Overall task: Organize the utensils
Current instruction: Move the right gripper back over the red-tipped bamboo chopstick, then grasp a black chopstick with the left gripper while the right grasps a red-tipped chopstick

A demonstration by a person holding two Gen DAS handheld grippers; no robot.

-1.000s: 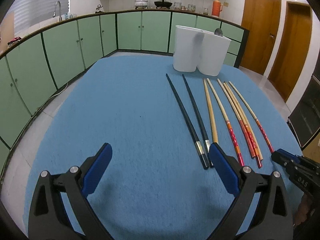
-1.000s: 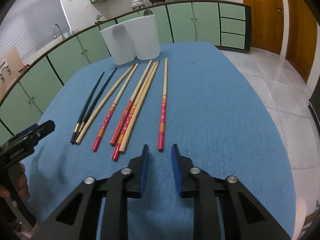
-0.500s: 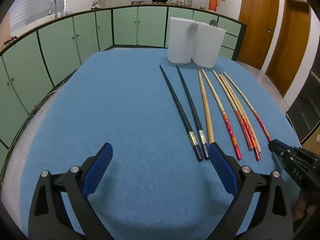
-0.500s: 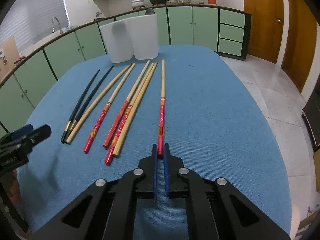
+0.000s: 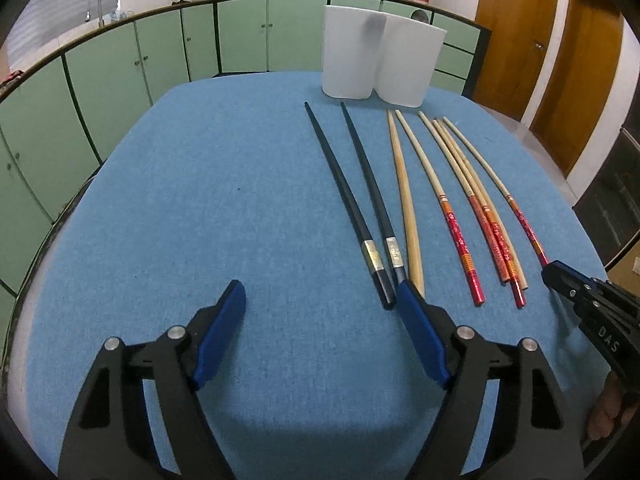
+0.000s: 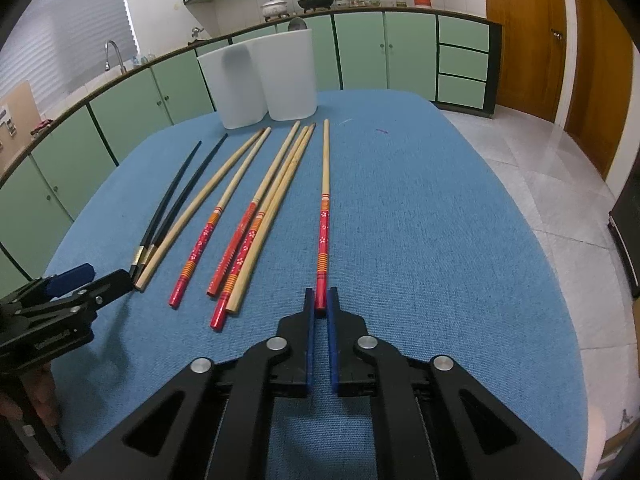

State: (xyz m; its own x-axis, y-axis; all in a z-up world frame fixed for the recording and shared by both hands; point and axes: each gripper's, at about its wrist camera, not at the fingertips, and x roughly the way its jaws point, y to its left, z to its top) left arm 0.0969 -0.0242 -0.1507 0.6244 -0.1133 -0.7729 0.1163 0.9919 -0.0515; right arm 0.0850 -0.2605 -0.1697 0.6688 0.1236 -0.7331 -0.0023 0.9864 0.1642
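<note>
Right claw (image 6: 320, 306): fingers drawn in close on the red butt end of the outermost red-handled chopstick (image 6: 323, 220), which lies flat on the blue tabletop (image 6: 440, 220), well apart from the rest of the row.
Left claw (image 5: 320, 304): spread wide and holding nothing, low over the tabletop; its right finger (image 5: 420, 332) sits just at the butt ends of the black pair.
Black chopsticks (image 5: 352, 200): two, side by side with silver bands near the butts, at the left end of the row.
Plain bamboo chopstick (image 5: 406, 204): just beside the black pair.
Red-handled chopsticks (image 6: 240, 240): the others lie loosely parallel between the bamboo stick and the pinched one, two of them touching a second plain stick.
White holder (image 6: 260, 80): two joined upright compartments at the tabletop's far edge, near the chopstick tips; something dark and rounded shows above the rim, too hidden to tell.
Backdrop: green cabinets (image 5: 120, 64) and wooden doors (image 6: 520, 32).
</note>
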